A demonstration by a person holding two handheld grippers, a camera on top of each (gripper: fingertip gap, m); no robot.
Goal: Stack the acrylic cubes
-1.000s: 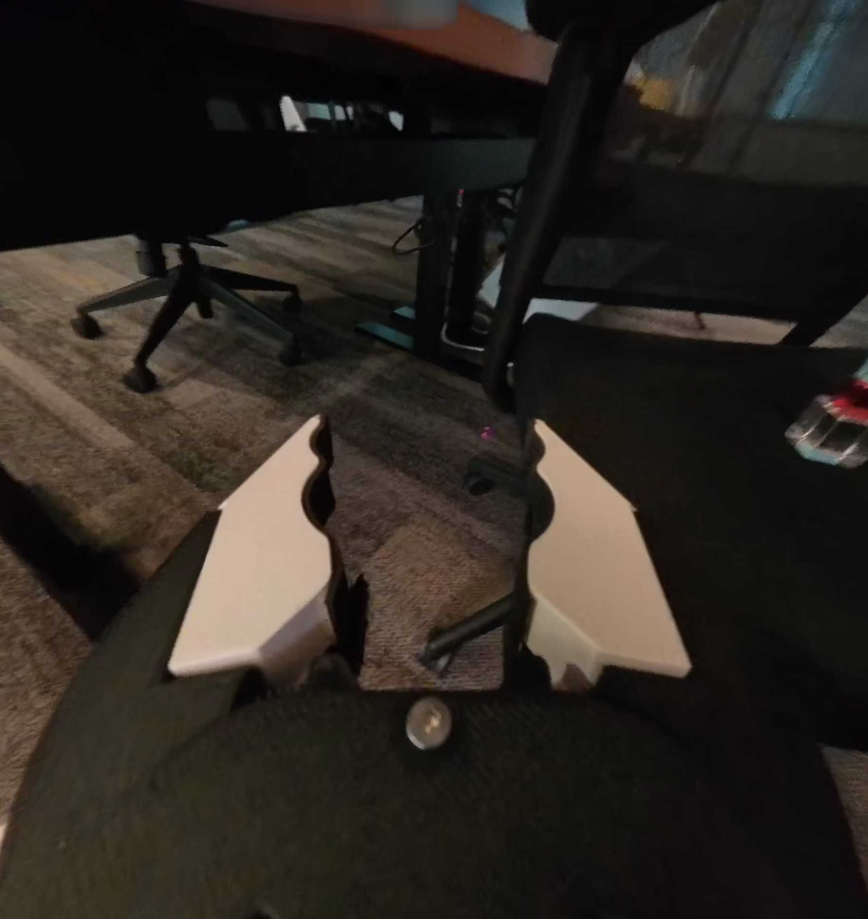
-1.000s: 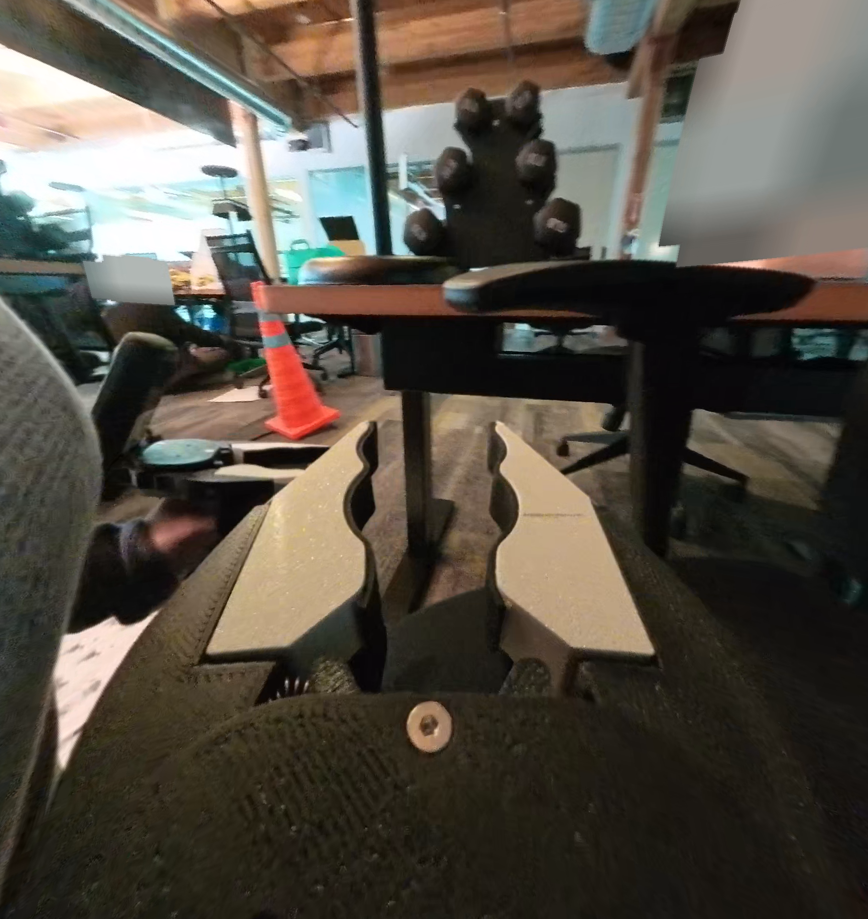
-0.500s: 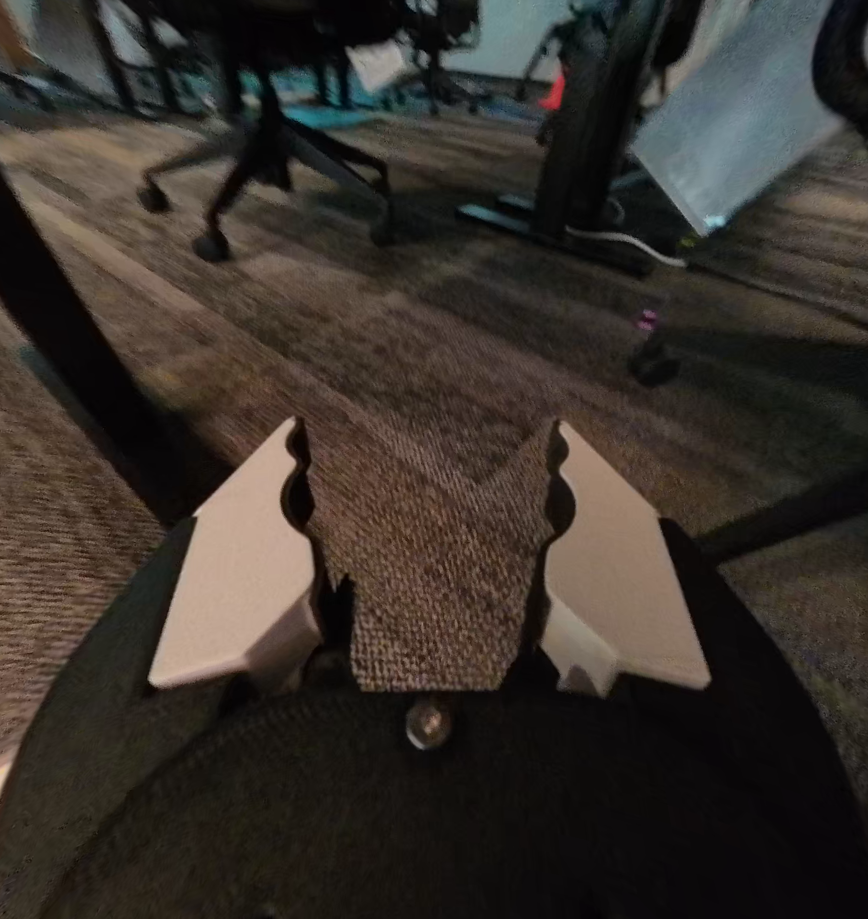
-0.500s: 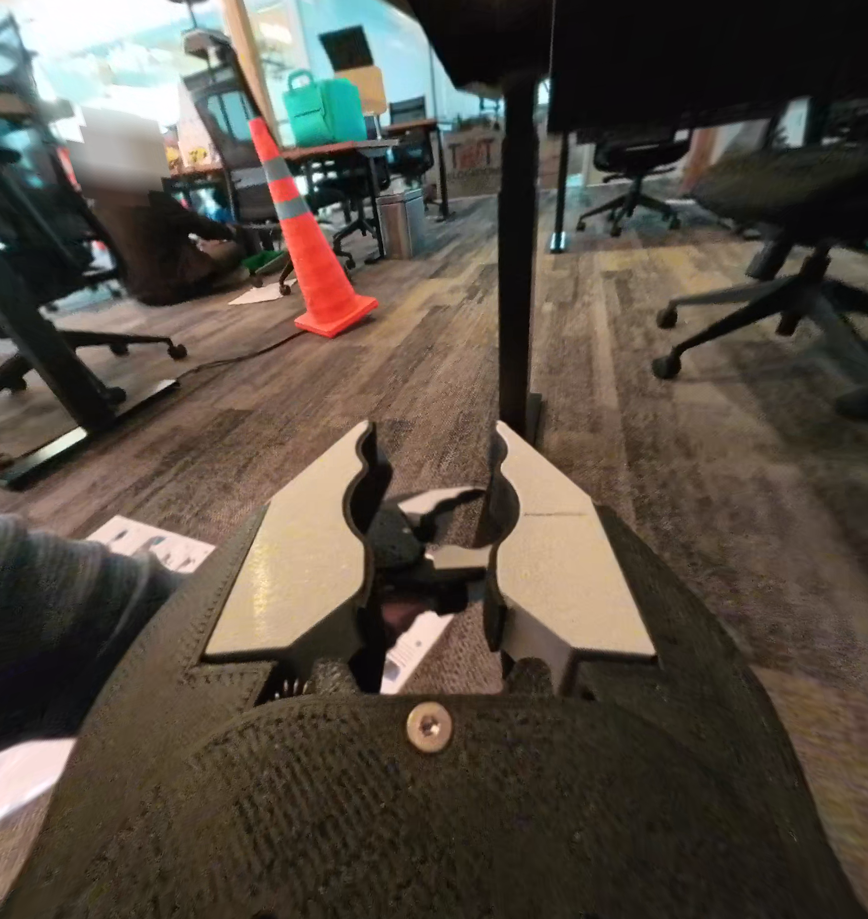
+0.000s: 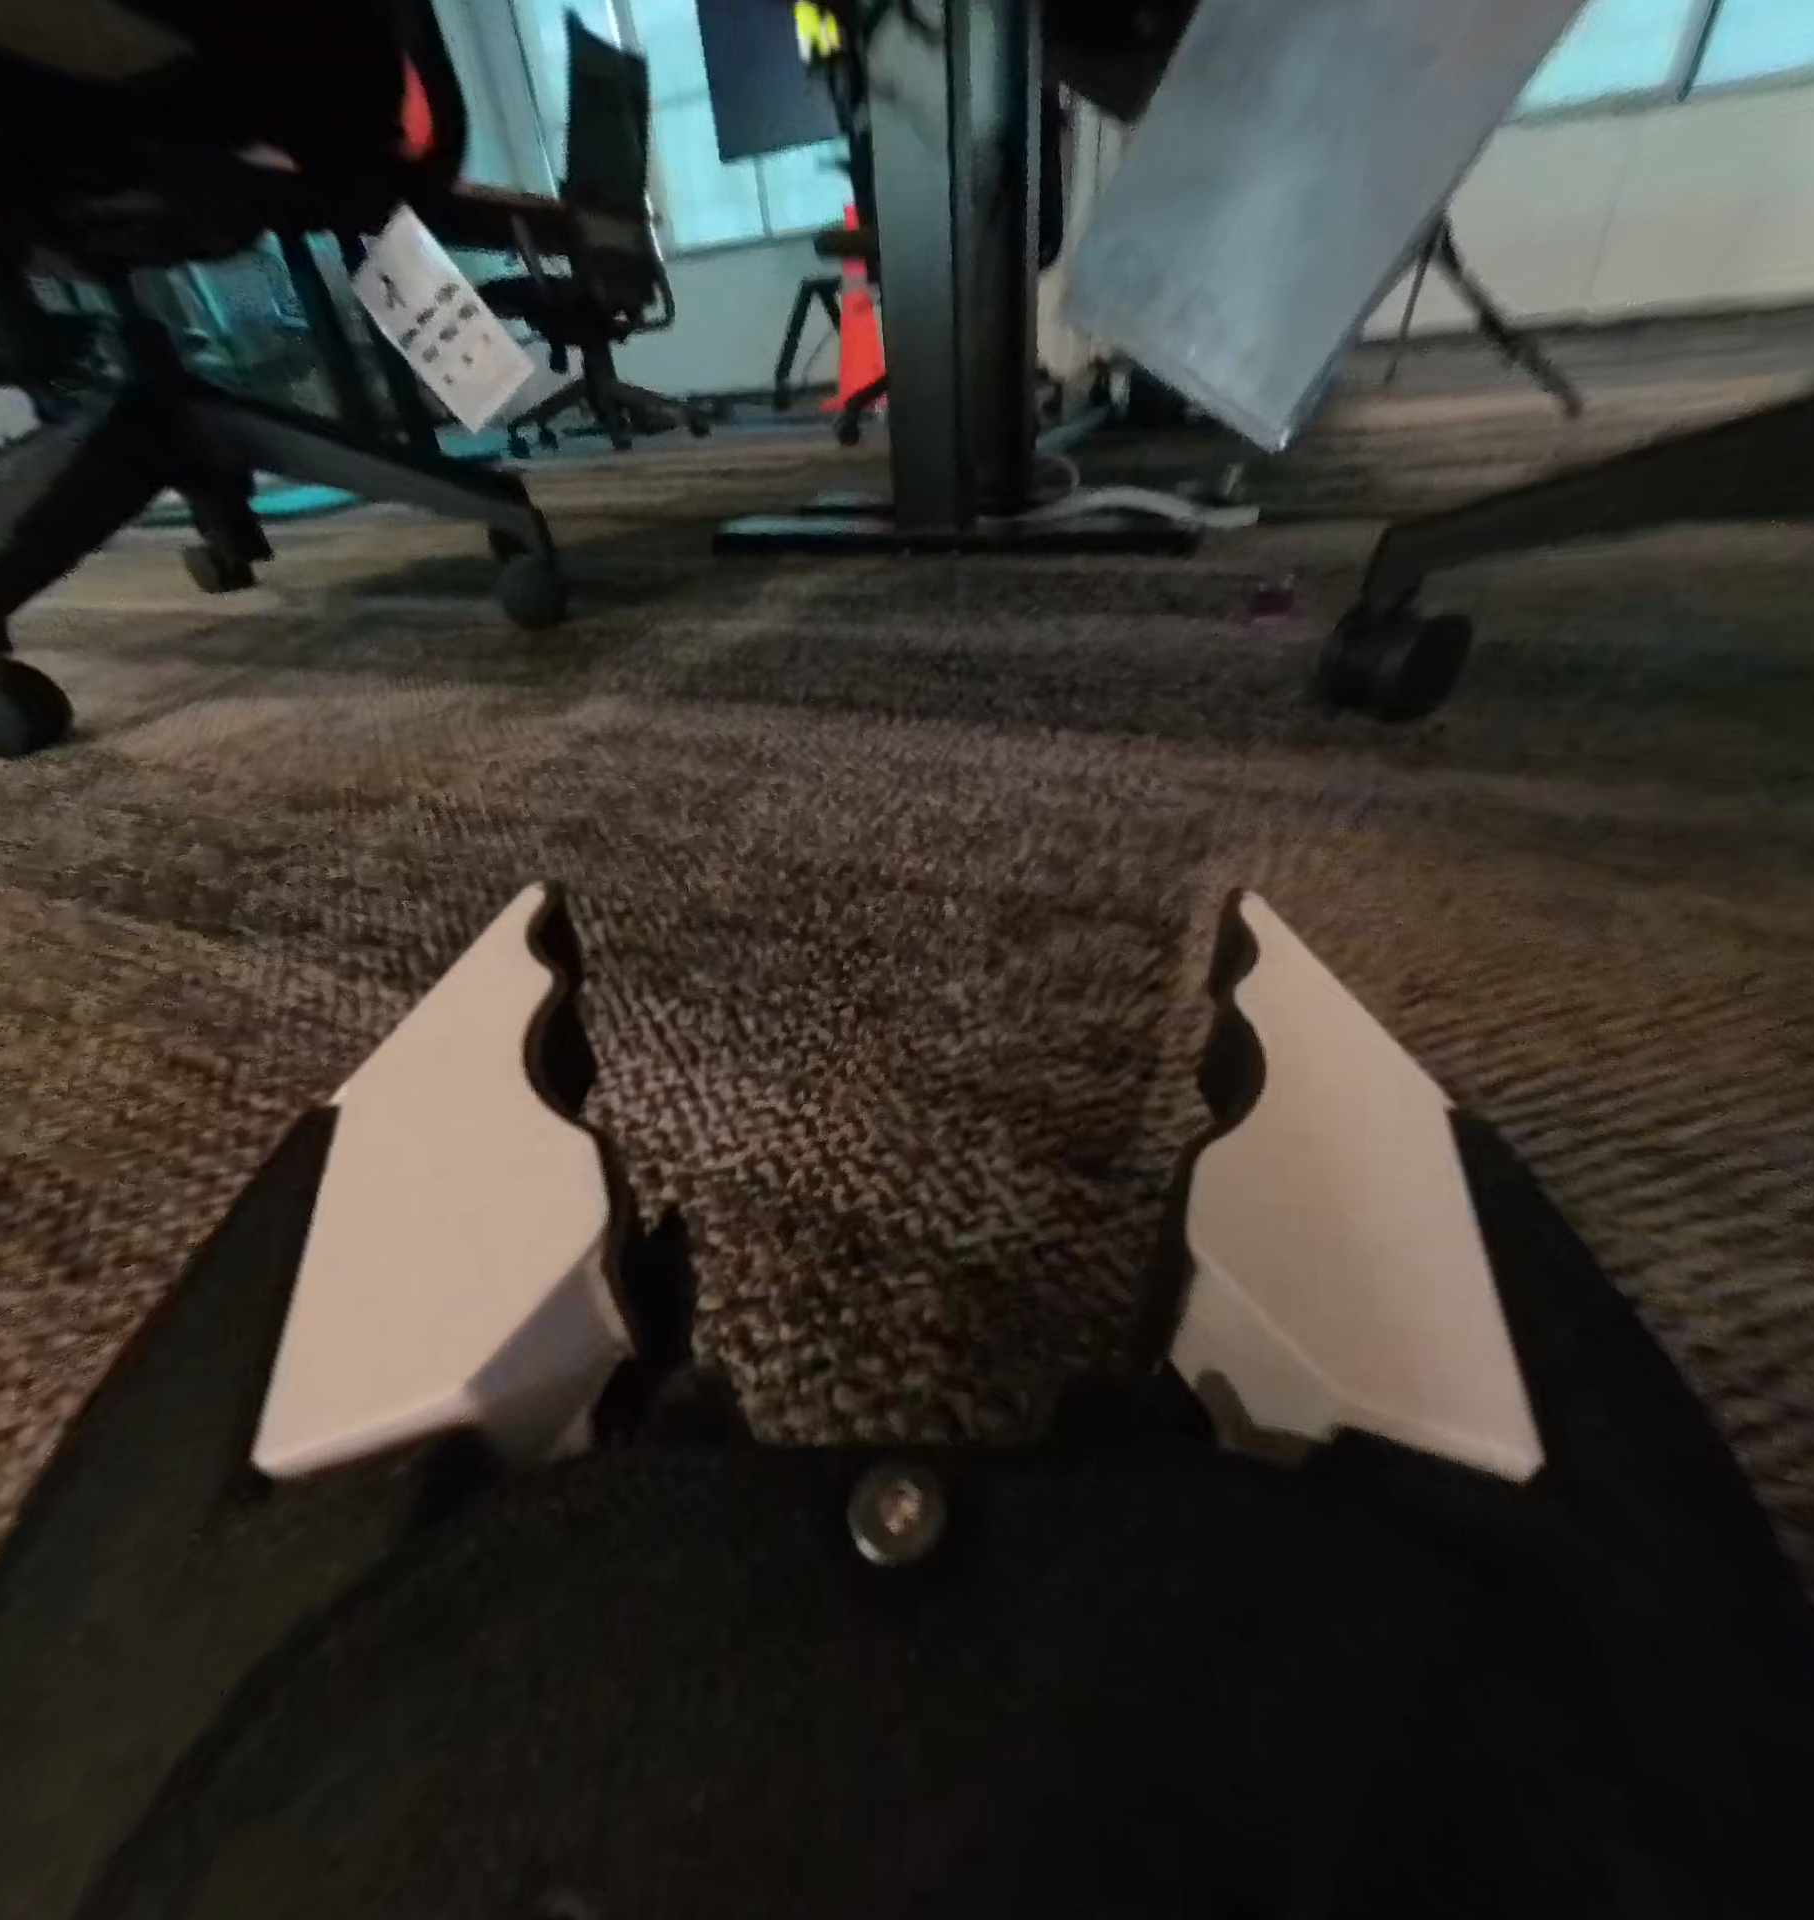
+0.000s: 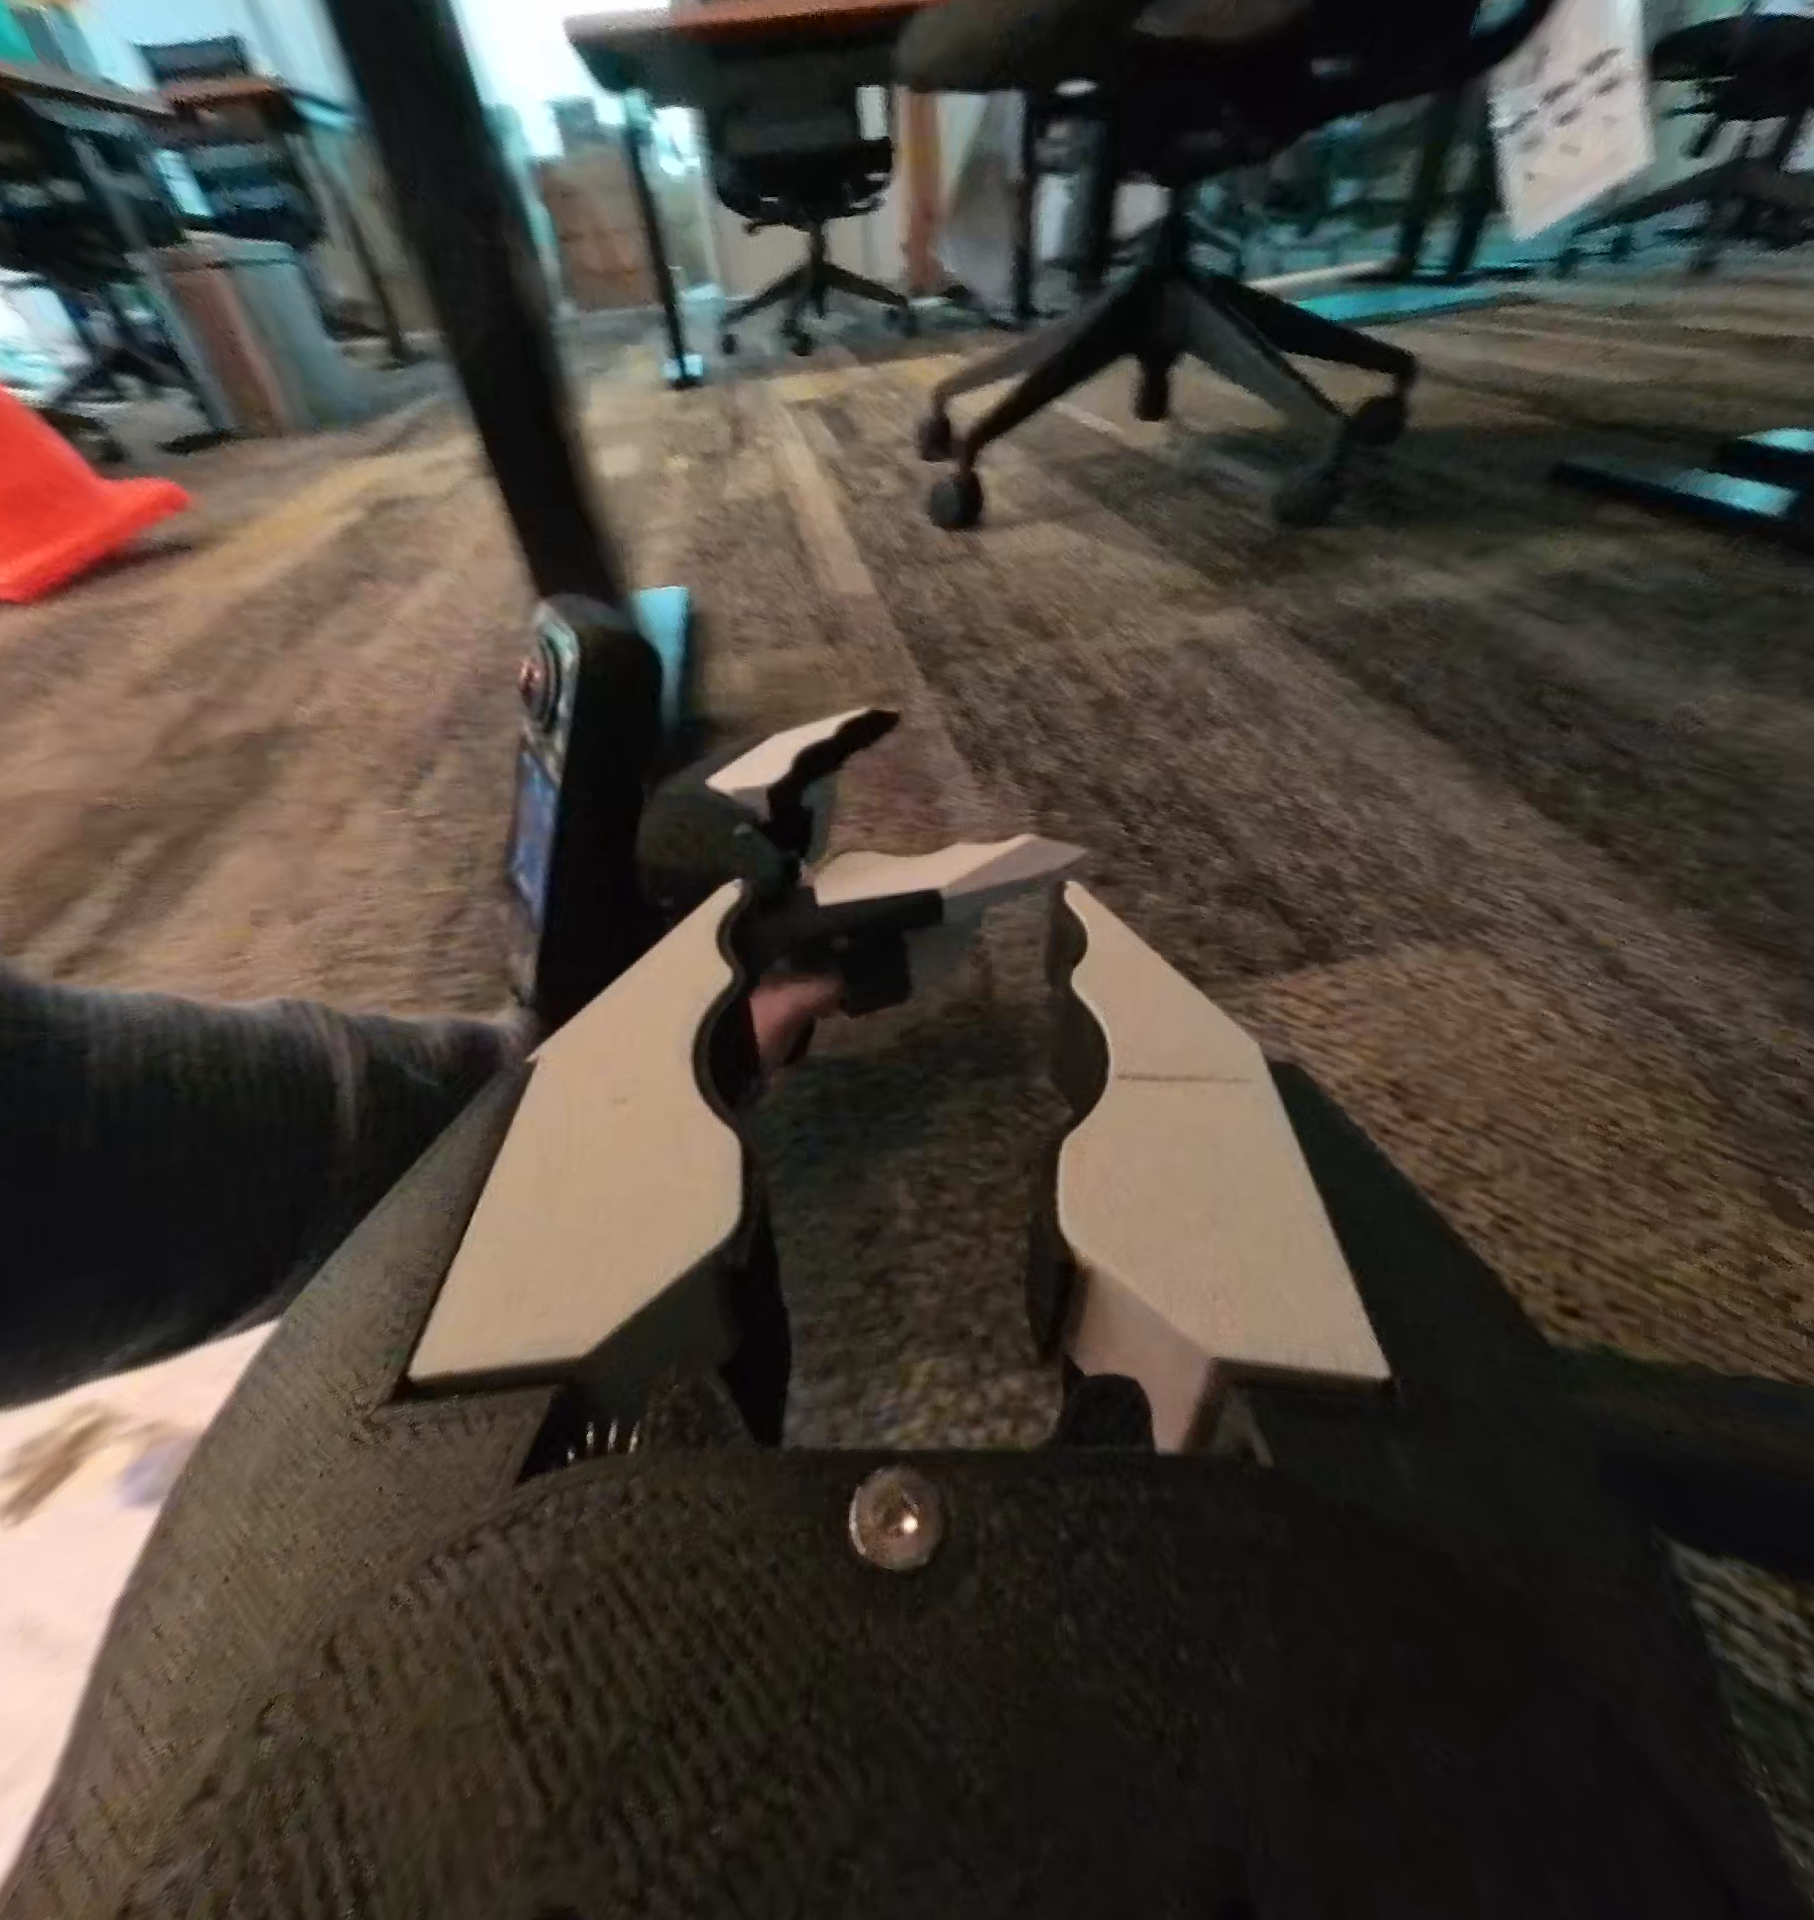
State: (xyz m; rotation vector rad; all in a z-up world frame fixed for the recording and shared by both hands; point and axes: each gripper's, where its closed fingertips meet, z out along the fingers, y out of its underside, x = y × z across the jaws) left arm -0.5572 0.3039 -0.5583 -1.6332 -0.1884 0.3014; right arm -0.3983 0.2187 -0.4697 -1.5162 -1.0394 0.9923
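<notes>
Grey-brown carpet floor point(image 5: 882, 790): chair castors point(image 5: 1391, 665), black desk foot point(image 5: 944, 540), orange cone point(image 6: 41, 499).

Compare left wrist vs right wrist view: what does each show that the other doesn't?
Left wrist only: a tilted grey panel, and its own gripper wide open over bare carpet.

Right wrist only: a grey sleeve and the left gripper ahead, open, above the right gripper, which is open on nothing.

Both: carpet, office chairs, an orange cone, a hanging printed sheet.
</notes>
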